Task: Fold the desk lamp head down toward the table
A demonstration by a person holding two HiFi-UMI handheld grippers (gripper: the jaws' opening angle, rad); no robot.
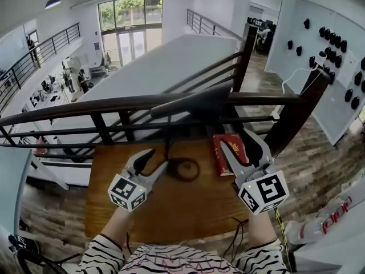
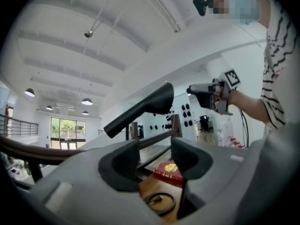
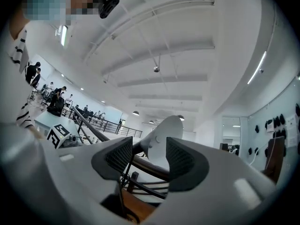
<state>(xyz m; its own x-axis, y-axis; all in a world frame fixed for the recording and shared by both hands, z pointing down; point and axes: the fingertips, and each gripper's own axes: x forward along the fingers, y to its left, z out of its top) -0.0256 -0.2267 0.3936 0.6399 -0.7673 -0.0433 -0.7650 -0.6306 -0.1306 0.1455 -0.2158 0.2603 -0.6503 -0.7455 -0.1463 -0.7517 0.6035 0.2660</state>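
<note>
The desk lamp head stands raised above the wooden table, at 12 o'clock. The left gripper is at 9 o'clock of the lamp base. The right gripper is at 3 o'clock. Both jaw pairs stand apart, gripping nothing.

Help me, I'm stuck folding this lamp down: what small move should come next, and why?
Probably ease the right gripper forward until its open jaws straddle the black desk lamp head: that head sits raised, framed ahead between those jaws in the right gripper view, untouched. The left gripper is open and empty too.
</note>
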